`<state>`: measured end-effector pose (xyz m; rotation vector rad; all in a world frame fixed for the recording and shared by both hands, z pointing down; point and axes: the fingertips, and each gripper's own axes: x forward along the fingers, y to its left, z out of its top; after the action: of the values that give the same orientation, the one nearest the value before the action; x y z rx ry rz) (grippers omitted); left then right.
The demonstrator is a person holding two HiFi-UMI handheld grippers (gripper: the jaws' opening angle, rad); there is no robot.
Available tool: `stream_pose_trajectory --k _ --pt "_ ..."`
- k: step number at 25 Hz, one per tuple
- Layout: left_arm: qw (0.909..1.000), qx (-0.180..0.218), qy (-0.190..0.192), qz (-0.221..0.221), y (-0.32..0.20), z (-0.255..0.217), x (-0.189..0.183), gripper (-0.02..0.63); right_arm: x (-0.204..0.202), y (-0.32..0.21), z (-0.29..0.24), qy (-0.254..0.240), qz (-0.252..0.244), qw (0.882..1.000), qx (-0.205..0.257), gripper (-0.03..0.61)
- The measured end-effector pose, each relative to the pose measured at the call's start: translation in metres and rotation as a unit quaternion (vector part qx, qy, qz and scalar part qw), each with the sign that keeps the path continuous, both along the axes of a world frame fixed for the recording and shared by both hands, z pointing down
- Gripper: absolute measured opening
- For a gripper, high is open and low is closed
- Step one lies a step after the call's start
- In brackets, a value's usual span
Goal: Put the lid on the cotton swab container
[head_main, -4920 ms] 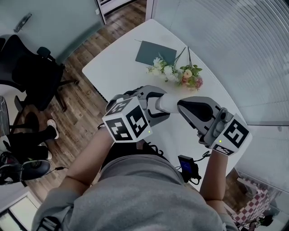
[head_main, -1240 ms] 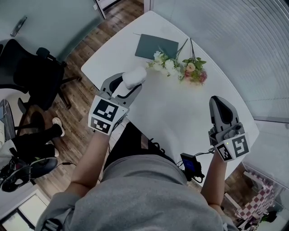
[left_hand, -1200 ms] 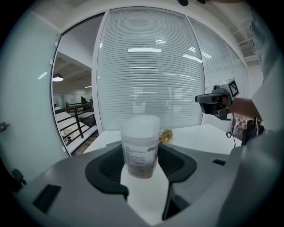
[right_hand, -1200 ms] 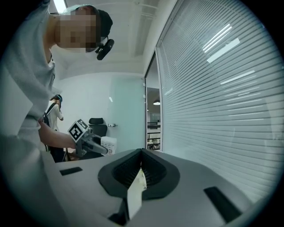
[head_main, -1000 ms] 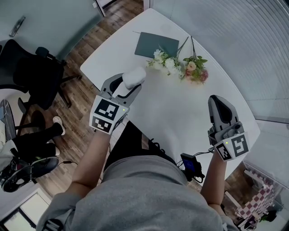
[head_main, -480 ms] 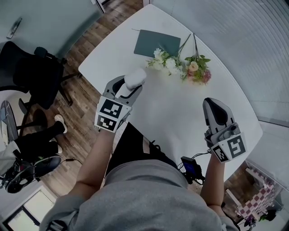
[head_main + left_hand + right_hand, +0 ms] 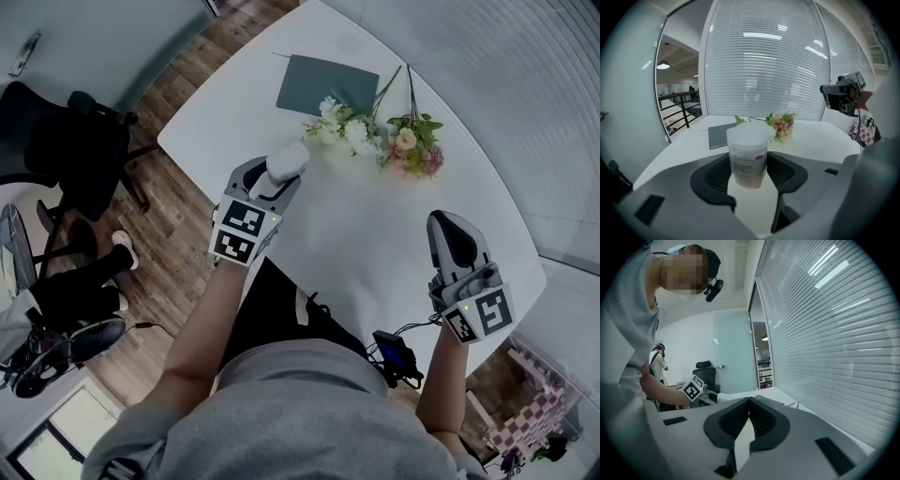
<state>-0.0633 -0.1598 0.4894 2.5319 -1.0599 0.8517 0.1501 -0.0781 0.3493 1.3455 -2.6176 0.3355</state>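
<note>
The cotton swab container [image 7: 287,159] is a pale translucent tub with a printed label and a white lid on top. My left gripper [image 7: 284,174] is shut on it at the near left edge of the white table [image 7: 375,234]. In the left gripper view the container [image 7: 747,140] stands upright between the two dark pads of the left gripper [image 7: 749,164], which press on both of its sides. My right gripper [image 7: 449,223] hovers over the table's near right part, shut and empty. In its own view the right gripper [image 7: 750,401] shows its jaws meeting with nothing between them.
A bunch of flowers [image 7: 375,141] and a dark green notebook [image 7: 326,84] lie at the far side of the table. A black device with a cable [image 7: 394,354] hangs at the near edge. An office chair [image 7: 66,141] stands on the wooden floor to the left.
About five seconds ago both grippers met at the container in front of me. The right gripper has since drawn off to the right; the left one has carried the container left and slightly farther away.
</note>
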Motion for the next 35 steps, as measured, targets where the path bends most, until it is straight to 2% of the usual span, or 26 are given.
stream_pose_trajectory --k 5,11,18,23,35 --pt "0.9997 -0.021 -0.009 -0.001 -0.001 0.031 0.003 0.235 0.008 0.001 0.009 0.001 0.005 1.000 -0.011 0.025" --pt "0.9990 -0.013 -0.043 0.001 -0.005 0.061 0.003 0.234 0.009 0.002 0.014 0.002 0.004 1.000 -0.019 0.025" --pt "0.9996 -0.014 -0.024 -0.007 -0.011 0.067 0.009 0.233 0.015 0.001 0.018 0.005 0.003 1.000 -0.025 0.025" --pt "0.9987 -0.021 -0.046 0.003 -0.014 0.077 0.012 0.229 0.014 0.000 0.018 0.002 0.000 1.000 -0.026 0.025" --pt "0.9988 -0.021 -0.045 0.006 -0.029 0.086 0.029 0.227 0.021 0.002 0.020 0.002 0.008 1.000 -0.027 0.025"
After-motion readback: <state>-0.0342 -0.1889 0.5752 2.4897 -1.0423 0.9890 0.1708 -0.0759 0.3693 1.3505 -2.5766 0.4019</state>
